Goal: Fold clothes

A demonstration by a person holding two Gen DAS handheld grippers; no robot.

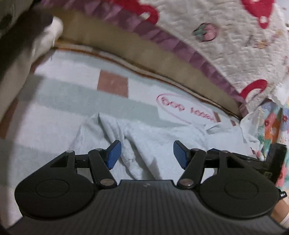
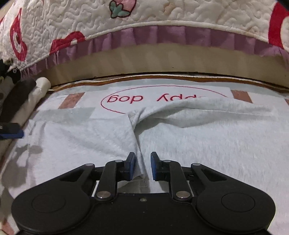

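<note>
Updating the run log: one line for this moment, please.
left gripper: open, over pale garment | right gripper: open, fingers astride a raised fold | garment: rumpled on mat, unfolded

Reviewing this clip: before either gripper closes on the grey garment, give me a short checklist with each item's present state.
1. Left gripper jaws open: ok, set wide apart.
2. Right gripper jaws open: ok, a narrower gap.
3. Cloth between the right jaws: ok, a raised fold of the garment runs into the gap.
4. Cloth between the left jaws: cannot tell; the garment lies wrinkled below them, with no clear ridge in the gap.
5. Garment flat: not ok, creased and bunched at the middle.
6. Garment clear of the quilt: ok, apart.
</note>
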